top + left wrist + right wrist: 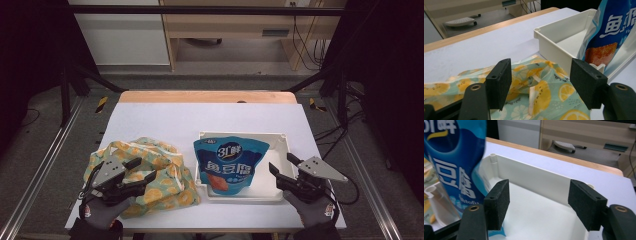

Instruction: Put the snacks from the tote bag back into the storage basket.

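A crumpled cloth bag (170,160) with a yellow lemon print lies on the white table at the front left. My left gripper (141,170) hovers over it, open; in the left gripper view the cloth (544,97) lies beneath the open gripper (541,80) and neither pad presses on it. To the right, a blue snack bag (230,162) rests in a white tray (280,136). My right gripper (282,163) stands open at the tray's right side. In the right gripper view its jaws (540,202) straddle bare tray floor, with the snack bag (451,157) just left of them.
The white table top (165,120) ends in a wooden strip (207,96) at the far edge. Black frame posts stand at both sides. The tray wall (554,47) rises just right of the cloth. A gloved hand holds each gripper at the near edge.
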Motion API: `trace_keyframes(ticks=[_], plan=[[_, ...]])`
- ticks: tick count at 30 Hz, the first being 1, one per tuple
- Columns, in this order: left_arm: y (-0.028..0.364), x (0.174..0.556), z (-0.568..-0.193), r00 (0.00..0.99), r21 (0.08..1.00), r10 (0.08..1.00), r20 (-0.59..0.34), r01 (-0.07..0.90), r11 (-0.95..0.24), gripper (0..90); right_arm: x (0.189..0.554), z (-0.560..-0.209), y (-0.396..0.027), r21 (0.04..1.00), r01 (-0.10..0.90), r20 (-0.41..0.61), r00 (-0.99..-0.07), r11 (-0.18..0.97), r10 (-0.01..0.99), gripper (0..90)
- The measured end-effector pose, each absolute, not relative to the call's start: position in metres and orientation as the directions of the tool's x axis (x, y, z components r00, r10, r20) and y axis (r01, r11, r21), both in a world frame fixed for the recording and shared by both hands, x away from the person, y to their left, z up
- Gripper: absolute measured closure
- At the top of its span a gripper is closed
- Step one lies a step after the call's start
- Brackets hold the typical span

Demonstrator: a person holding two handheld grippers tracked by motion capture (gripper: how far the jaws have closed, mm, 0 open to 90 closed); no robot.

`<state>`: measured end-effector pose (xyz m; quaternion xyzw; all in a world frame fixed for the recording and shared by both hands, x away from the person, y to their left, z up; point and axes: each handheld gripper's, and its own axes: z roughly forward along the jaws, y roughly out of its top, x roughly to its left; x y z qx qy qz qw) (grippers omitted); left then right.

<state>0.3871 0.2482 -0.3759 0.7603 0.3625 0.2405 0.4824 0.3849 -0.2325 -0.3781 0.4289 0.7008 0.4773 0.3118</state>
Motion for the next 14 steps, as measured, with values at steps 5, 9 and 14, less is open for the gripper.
trace_keyframes(ticks=[5,9,14], plan=[[0.261,0.384,-0.386,0.599,0.908,0.801,0.015,0.328,-0.262,33.6,0.383,-0.384,-0.242,0.936,0.305,-0.037,-0.405,0.173,0.913,35.1],[0.275,0.382,-0.393,0.573,0.903,0.82,0.0,0.352,-0.246,33.7,0.384,-0.389,-0.249,0.934,0.314,-0.04,-0.387,0.173,0.921,35.4],[0.29,0.378,-0.399,0.552,0.91,0.834,-0.025,0.358,-0.21,34.2,0.385,-0.394,-0.255,0.931,0.328,-0.03,-0.369,0.161,0.929,34.9]])
